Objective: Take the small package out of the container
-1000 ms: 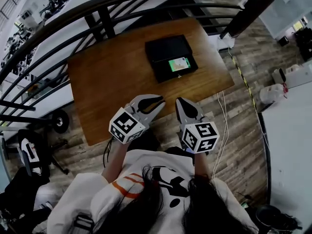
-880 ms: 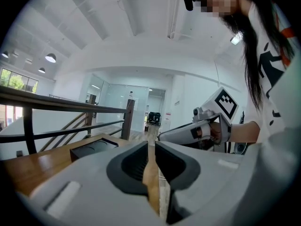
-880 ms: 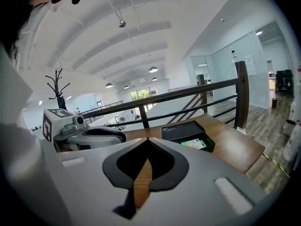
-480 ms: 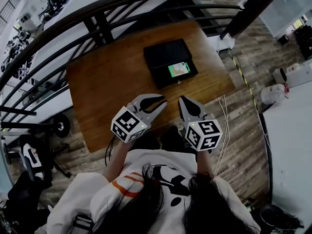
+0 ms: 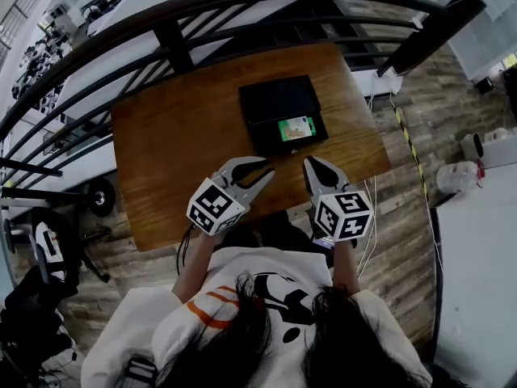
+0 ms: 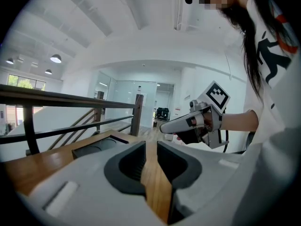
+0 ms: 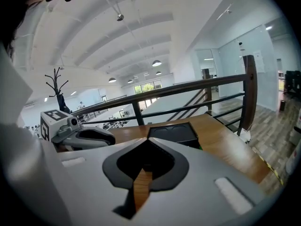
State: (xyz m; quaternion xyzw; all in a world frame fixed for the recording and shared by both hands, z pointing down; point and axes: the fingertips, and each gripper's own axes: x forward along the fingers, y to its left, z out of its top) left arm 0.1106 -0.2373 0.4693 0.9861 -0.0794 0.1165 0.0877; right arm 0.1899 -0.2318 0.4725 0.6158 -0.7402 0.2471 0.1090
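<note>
Left gripper (image 5: 268,170): jaws apart, empty. Right gripper (image 5: 312,162): jaws together, empty. Both hover over near tabletop (image 5: 178,148) edge. Small package (image 5: 296,128) lies inside black container (image 5: 275,97), ahead of right gripper, well apart. Risk: reaching in with jaws unopened would shove package or snag container wall.

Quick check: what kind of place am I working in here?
Probably a mezzanine in an open-plan office or lab: a wooden table against a dark railing, cluttered desks beyond, and glass partitions behind.
</note>
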